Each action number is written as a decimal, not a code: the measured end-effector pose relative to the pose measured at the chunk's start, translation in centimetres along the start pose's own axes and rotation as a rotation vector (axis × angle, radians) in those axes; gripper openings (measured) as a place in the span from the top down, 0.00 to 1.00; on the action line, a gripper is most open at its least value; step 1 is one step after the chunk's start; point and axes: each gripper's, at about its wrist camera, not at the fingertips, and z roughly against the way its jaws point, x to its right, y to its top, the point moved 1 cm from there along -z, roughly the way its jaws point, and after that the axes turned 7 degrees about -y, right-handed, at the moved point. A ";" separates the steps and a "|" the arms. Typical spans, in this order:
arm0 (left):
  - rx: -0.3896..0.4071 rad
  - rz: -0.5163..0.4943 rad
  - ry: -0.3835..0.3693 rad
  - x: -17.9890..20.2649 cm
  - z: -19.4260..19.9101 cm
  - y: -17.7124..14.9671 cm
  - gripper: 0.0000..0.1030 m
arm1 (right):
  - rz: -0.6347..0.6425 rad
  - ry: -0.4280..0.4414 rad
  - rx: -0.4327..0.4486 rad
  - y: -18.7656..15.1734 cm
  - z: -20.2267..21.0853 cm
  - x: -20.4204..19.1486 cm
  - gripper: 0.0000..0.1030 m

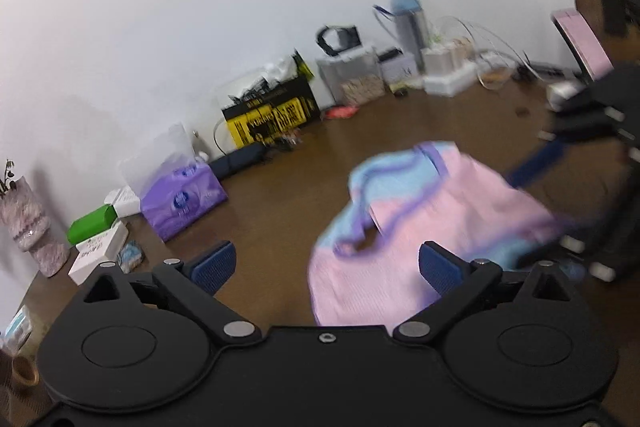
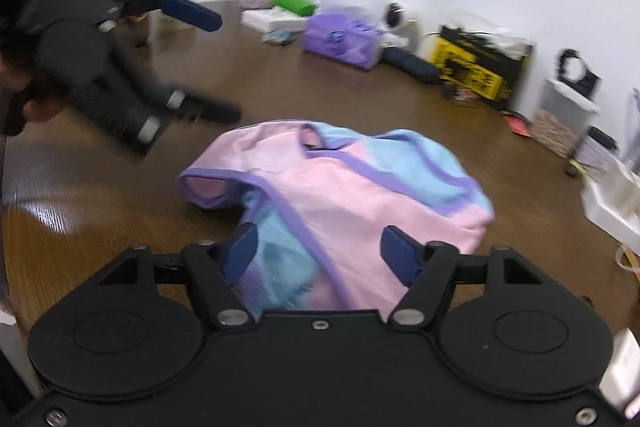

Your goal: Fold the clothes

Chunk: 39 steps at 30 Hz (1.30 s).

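A small pink and light-blue garment point(image 2: 340, 187) with purple trim lies bunched on the brown wooden table point(image 2: 100, 207). It also shows in the left wrist view point(image 1: 420, 227). My left gripper point(image 1: 326, 265) is open and empty, above the table at the garment's left edge. My right gripper point(image 2: 324, 253) is open and empty, its blue pads point(image 2: 400, 259) just over the garment's near edge. The left gripper shows from the side in the right wrist view point(image 2: 192, 13), raised above the table. The right gripper shows blurred in the left wrist view point(image 1: 536, 167).
Along the wall stand a purple tissue pack point(image 1: 182, 201), a yellow and black box point(image 1: 272, 115), a green box point(image 1: 92, 223), white boxes point(image 1: 98, 253), a vase point(image 1: 34, 223), a grey bin point(image 1: 352, 75) and a white tray point(image 2: 616, 203). A laptop point(image 1: 584, 39) is at the far right.
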 end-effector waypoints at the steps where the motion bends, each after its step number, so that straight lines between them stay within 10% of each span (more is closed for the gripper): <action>1: -0.011 0.006 -0.002 0.3 -0.2 -0.6 0.05 | 0.012 -0.004 -0.006 0.3 -0.9 -0.4 0.43; 5: -0.057 0.072 0.028 0.2 -1.5 -1.4 0.05 | -0.045 -0.018 -0.035 0.9 -2.4 -0.9 0.89; 13: -0.058 0.173 0.095 0.8 -5.0 -0.4 0.06 | -0.213 -0.162 0.141 0.7 5.2 2.1 0.98; 17: -0.052 0.152 0.068 2.3 -5.8 -0.3 0.07 | -0.272 -0.319 0.188 -0.2 8.5 4.0 0.98; 21: -0.088 0.211 -0.018 1.9 -6.1 -0.4 0.85 | -0.243 -0.302 0.140 -1.5 8.5 4.4 0.97; 23: -0.093 0.235 -0.035 1.3 -5.9 -0.2 0.87 | -0.174 -0.252 0.113 -2.1 7.7 3.3 0.88; 26: -0.069 0.238 -0.034 0.4 -4.9 0.4 0.88 | -0.119 -0.205 0.088 -2.6 5.8 1.8 0.48; 39: 0.023 0.245 -0.016 -0.8 -1.2 3.2 0.89 | -0.114 -0.174 0.111 1.3 -0.6 -1.5 0.45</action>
